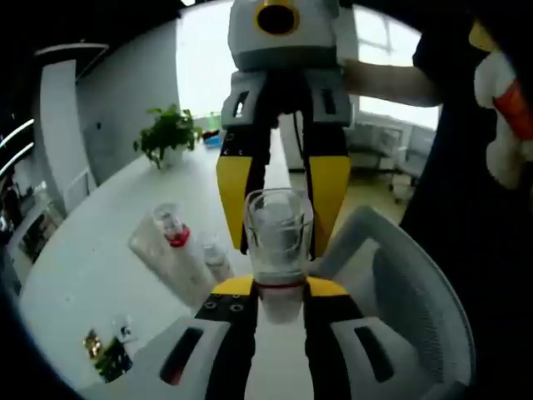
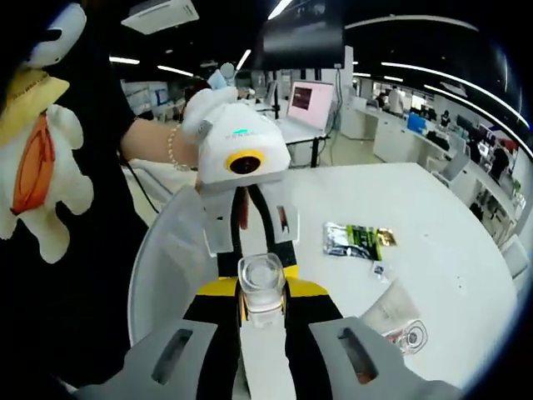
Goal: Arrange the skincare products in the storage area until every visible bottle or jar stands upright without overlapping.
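Together both grippers, left (image 1: 279,296) and right (image 2: 263,312), clamp 1 clear bottle (image 1: 278,237)

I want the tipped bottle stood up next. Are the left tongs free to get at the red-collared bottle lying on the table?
Probably not yet: the left tongs seem closed on a clear bottle, shared with the right tongs. The lying bottle itself is unobstructed.

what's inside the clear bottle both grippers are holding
Nothing shows through the clear bottle walls; it looks empty. Its lower end, by the red band, is hidden between the left gripper and right gripper.
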{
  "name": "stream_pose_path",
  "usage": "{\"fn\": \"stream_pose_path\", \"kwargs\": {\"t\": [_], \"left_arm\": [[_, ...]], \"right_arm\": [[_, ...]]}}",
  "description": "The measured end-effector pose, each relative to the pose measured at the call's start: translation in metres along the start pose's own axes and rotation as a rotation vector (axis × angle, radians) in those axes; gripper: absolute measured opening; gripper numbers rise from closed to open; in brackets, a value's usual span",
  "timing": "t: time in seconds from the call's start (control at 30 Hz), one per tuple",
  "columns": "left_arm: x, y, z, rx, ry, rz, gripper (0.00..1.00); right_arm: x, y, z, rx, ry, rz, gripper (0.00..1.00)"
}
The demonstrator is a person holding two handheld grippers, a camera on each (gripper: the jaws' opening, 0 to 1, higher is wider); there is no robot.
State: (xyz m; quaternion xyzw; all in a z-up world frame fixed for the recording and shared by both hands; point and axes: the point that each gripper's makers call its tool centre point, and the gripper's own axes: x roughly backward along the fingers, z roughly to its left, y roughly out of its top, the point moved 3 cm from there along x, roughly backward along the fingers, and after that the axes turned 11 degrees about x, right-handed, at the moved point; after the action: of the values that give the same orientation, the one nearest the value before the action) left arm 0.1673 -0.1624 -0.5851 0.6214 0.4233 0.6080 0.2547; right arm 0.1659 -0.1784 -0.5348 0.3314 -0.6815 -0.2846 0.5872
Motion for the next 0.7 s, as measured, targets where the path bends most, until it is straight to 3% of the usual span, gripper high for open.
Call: {"fn": "stream_pose_path", "kwargs": {"t": [0.17, 0.43, 0.57, 0.7], "left_arm": [[-0.016, -0.01, 0.012, 0.038, 0.03, 0.009, 0.24], [-0.046, -0.039, 0.031, 0.093, 0.078, 0.066, 0.24], [-0.057, -0.05, 0.039, 0.084, 0.092, 0.099, 0.24], [-0.064, -0.048, 0.035, 0.081, 0.086, 0.123, 0.24]], "right_arm": [[-0.006, -0.022, -0.01, 0.007, 0.025, 0.032, 0.18], [-0.024, -0.059, -0.015, 0.012, 0.065, 0.088, 0.18], [-0.03, -0.072, -0.016, 0.015, 0.064, 0.111, 0.18], [-0.032, -0.084, -0.017, 0.0, 0.048, 0.12, 0.18]]}}
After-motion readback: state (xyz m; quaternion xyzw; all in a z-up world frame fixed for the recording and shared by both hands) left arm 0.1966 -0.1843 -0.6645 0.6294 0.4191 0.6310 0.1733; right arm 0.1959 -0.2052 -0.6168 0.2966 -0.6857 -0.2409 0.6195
